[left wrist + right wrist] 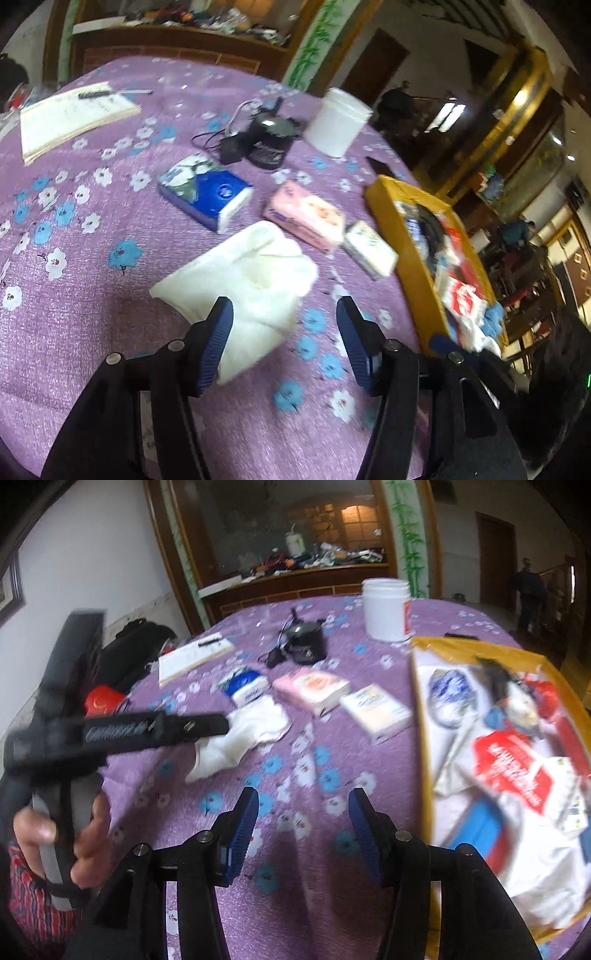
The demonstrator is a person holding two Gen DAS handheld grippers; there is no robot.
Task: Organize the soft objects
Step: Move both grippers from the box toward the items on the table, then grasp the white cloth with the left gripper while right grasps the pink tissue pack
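White towel (243, 280) just ahead of left hand-held gripper (284, 321), seemingly untouched, jaws apart

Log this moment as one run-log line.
left gripper: open, above white cloth | right gripper: open, empty | tissue packs on table: three | yellow box: partly filled

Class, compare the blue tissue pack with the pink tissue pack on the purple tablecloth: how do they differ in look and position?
The blue tissue pack is dark blue with a white end; the pink tissue pack is pale pink with a lighter printed panel. The blue one lies nearer the notebook, the pink one nearer the yellow box. Both are soft rectangular packs lying flat, untouched by either gripper.
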